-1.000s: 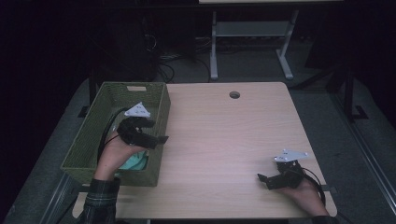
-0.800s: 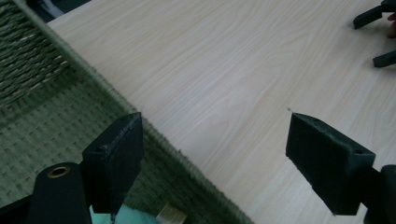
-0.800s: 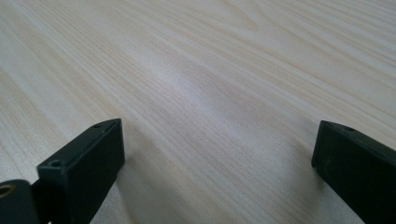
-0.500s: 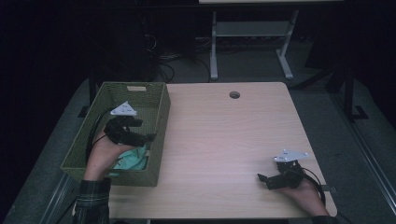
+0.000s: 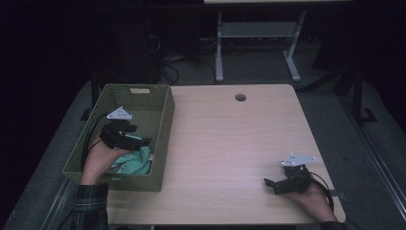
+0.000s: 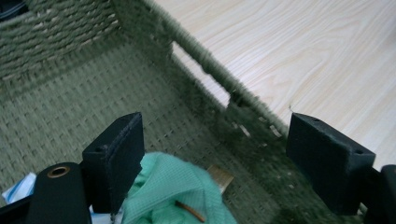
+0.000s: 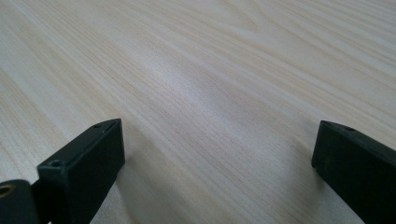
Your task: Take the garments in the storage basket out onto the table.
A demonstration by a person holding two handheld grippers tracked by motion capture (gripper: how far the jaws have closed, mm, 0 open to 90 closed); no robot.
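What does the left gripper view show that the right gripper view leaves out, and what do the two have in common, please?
The left gripper view alone shows the woven green basket, looking down into it, with a mint-green cloth lying on its floor just below the left gripper. The right gripper view alone shows the right gripper low over bare tabletop. Both share wide-open black jaws with nothing between them, and the light wooden table.
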